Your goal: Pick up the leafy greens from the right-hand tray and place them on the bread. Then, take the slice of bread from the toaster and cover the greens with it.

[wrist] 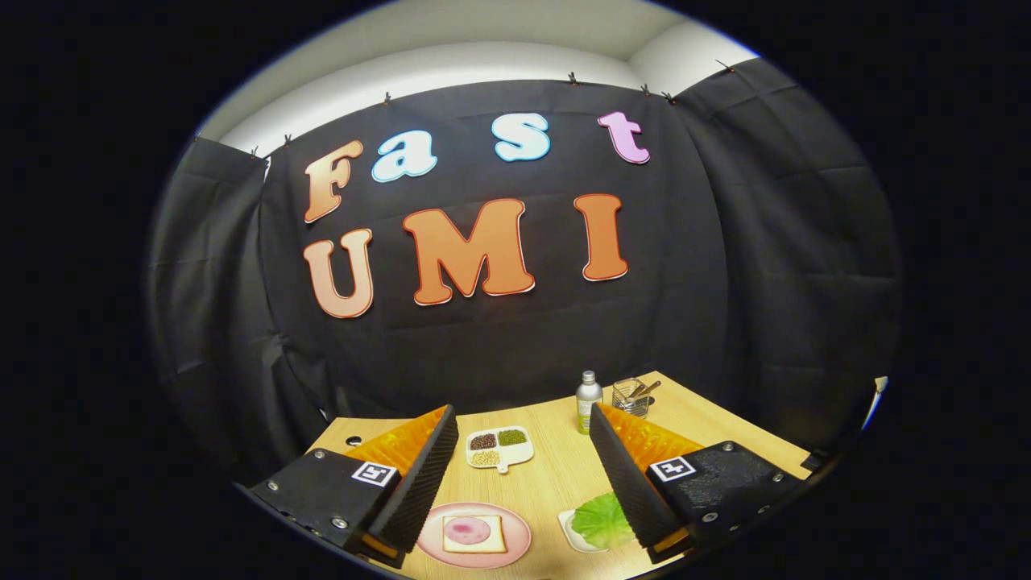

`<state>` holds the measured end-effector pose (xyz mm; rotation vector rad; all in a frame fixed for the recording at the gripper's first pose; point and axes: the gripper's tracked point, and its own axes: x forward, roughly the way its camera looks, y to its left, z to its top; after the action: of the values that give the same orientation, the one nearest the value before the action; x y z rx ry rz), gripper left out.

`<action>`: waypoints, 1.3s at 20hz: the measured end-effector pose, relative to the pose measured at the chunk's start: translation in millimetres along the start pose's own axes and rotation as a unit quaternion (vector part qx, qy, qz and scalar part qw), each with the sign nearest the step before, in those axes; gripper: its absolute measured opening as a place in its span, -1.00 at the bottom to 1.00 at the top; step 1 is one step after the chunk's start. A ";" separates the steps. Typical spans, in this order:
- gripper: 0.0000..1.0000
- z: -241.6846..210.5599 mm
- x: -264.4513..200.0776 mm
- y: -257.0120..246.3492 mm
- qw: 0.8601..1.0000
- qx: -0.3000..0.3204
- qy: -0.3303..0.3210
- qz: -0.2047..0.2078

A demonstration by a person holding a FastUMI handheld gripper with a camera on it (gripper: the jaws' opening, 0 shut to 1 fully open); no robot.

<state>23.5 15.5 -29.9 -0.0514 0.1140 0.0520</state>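
While your tongs [519, 475] hang spread wide and empty above the tabletop [556, 475], you're on step one, so drop toward the leafy greens [600, 519] in their tray by the right finger, then carry them to the bread [474, 533] on the pink plate [519, 538].

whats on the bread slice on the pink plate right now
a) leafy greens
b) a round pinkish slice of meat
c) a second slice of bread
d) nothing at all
b: the bread on the pink plate carries a round pinkish slice, while the leafy greens lie on their white tray by the right finger; the gripper is open above the table.
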 end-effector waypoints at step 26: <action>0.98 -269.2 66.1 -118.2 0.951 -0.110 0.287 -0.034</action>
<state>65.3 -113.7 -298.9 -0.2936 0.6905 -0.0209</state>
